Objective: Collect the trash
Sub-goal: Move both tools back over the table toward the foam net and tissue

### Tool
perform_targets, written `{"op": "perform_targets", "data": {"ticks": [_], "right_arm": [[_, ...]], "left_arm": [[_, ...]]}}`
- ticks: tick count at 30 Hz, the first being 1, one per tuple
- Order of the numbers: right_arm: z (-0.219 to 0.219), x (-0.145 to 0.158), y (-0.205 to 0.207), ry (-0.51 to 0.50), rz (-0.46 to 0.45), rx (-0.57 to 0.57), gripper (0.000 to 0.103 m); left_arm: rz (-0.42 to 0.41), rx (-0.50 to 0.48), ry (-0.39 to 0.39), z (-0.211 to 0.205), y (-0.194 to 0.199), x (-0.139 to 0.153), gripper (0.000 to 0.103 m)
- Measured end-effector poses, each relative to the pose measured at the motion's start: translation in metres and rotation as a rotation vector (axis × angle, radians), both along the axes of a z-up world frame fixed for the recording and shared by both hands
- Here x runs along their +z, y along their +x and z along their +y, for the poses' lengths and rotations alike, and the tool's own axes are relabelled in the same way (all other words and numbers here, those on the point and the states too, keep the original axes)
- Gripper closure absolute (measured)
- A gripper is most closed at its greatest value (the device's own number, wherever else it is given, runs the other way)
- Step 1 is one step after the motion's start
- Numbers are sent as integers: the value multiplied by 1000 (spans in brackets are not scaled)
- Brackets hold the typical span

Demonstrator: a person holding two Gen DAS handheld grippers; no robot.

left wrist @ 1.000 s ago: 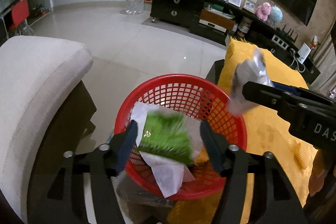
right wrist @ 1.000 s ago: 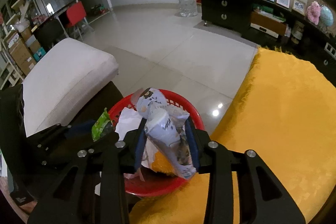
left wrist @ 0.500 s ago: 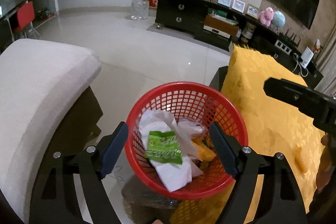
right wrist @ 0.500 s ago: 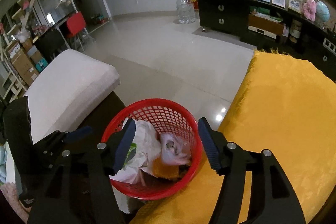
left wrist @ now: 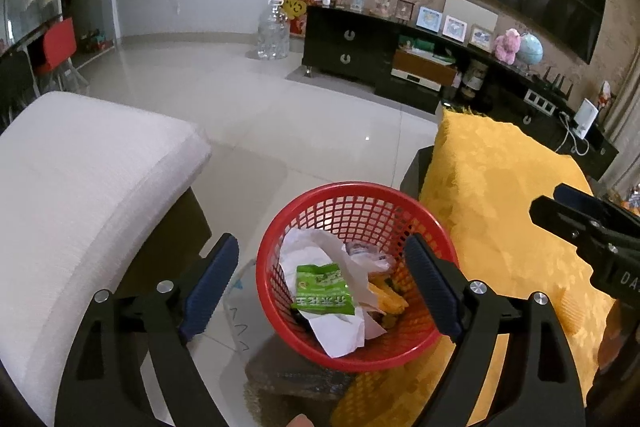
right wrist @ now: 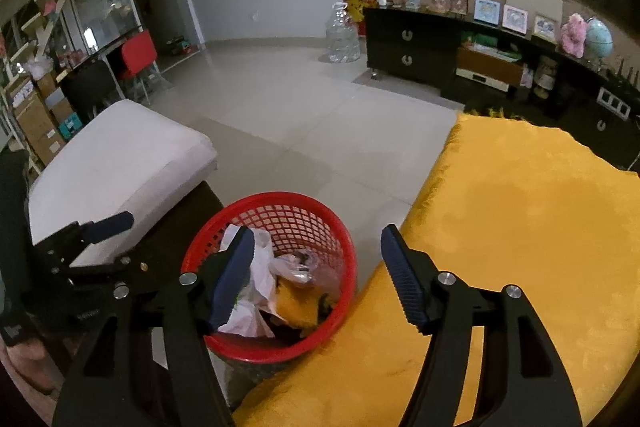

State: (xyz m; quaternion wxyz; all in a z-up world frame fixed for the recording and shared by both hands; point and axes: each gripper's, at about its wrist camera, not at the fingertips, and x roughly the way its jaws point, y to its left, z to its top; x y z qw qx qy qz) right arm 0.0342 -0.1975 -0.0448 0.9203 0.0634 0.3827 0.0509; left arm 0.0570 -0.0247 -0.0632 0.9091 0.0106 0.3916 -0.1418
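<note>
two hand-held grippers hover above a red basket [left wrist: 436, 227] that stands on the pale tiled floor [left wrist: 260, 115], between a white cushioned seat [left wrist: 80, 179] and a surface draped in yellow cloth [left wrist: 500, 195].

the left gripper [left wrist: 322, 283] points down at the basket. its jaws stand wide apart and have just been opening further. nothing is between its blue-padded fingers [left wrist: 210, 285], which frame the basket without touching it.

the right gripper [right wrist: 318, 277] also points down at the basket. its jaws have just been opening too and now stand apart, empty. one finger [right wrist: 236, 277] overlaps the basket's near edge in the right wrist view, the other sits in front of the yellow cloth.

the trash lies inside the basket: a green snack packet [left wrist: 323, 289] on top of crumpled white paper [left wrist: 340, 331], with a clear plastic wrapper [right wrist: 298, 265] and something orange-yellow [right wrist: 294, 307] beside them.

in the background are a long black cabinet [left wrist: 360, 47] holding picture frames, and a large clear water bottle [left wrist: 273, 35] on the floor.
</note>
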Motion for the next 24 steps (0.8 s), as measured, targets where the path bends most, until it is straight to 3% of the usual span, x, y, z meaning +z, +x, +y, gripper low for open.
{"op": "perform_targets", "data": {"ticks": [13, 24], "right_arm": [[-45, 6, -60, -62, -38, -134, 34], [-119, -6, -141, -147, -18, -342, 34]], "left_arm": [[-16, -115, 1, -40, -25, 14, 20], [24, -313, 22, -125, -58, -6, 20]]}}
